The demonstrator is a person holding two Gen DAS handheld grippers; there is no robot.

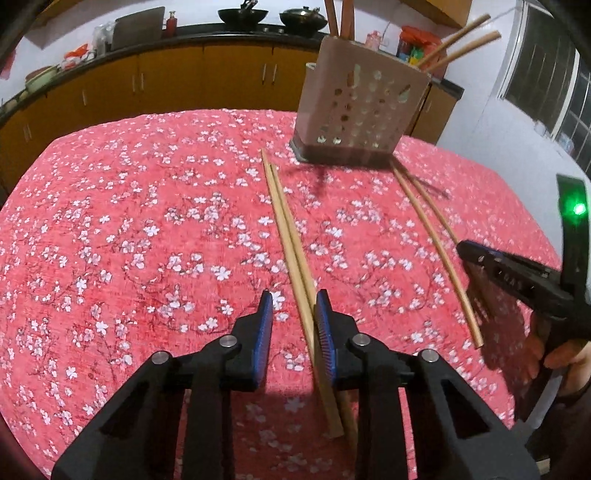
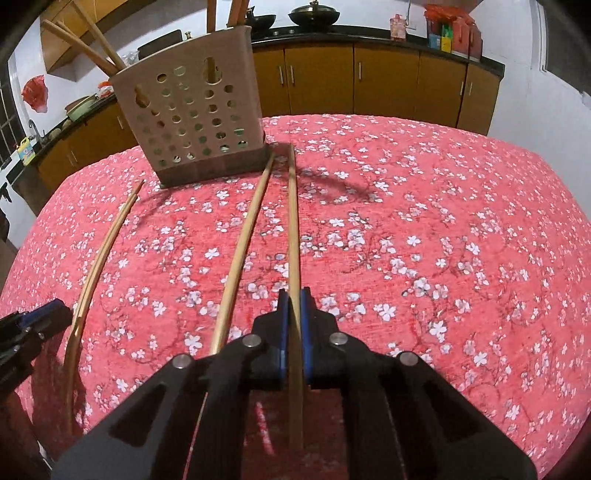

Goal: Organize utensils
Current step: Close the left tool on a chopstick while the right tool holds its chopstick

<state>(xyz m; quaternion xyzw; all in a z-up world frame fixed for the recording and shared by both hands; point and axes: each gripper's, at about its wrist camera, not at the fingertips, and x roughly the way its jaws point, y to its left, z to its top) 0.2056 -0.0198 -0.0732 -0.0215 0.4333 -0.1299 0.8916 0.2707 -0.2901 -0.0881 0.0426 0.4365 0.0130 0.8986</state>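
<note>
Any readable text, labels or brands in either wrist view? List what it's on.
No legible text in either view.
Colourful packages on the counter: print too small and blurred to read.
Yellow bottle by the sink: label blurred.
Utensil holder, chopsticks and tablecloth: no lettering, only the flower pattern.

tablecloth: red, white blossoms | chopsticks: tan | holder: beige

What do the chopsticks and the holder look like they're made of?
Chopsticks: probably bamboo or light wood, pale tan, matte, unpainted. Holder: likely plastic, a smooth beige shell with neatly punched round holes on a darker base; coated metal can't be ruled out.
</note>
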